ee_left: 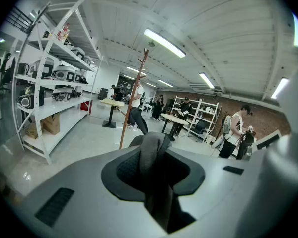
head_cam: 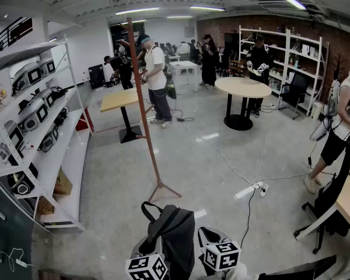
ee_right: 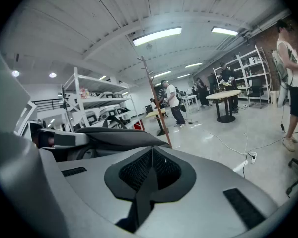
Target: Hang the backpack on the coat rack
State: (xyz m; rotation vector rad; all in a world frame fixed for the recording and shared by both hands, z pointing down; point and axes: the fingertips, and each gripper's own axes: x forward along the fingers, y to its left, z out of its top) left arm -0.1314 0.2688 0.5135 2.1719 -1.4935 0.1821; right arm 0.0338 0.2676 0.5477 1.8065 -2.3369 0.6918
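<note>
The dark grey backpack (head_cam: 174, 233) hangs between my two grippers at the bottom of the head view. My left gripper (head_cam: 153, 251) is shut on its grey webbing strap (ee_left: 150, 150), which loops up between the pads. My right gripper (head_cam: 217, 245) is shut on a thin dark fold of the backpack (ee_right: 114, 135), whose body lies just left of the jaws. The coat rack (head_cam: 144, 107) is a slim red-brown pole on a spread foot, standing on the floor ahead of the bag and leaning slightly. It also shows as the coat rack (ee_left: 132, 103) and the coat rack (ee_right: 156, 108).
A white shelf unit (head_cam: 44, 150) with helmets and boxes lines the left. A cable and power strip (head_cam: 259, 186) cross the floor right of the rack. A round table (head_cam: 242, 87), a small square table (head_cam: 123, 100) and several people stand farther back. A desk and chair (head_cam: 332, 206) are at right.
</note>
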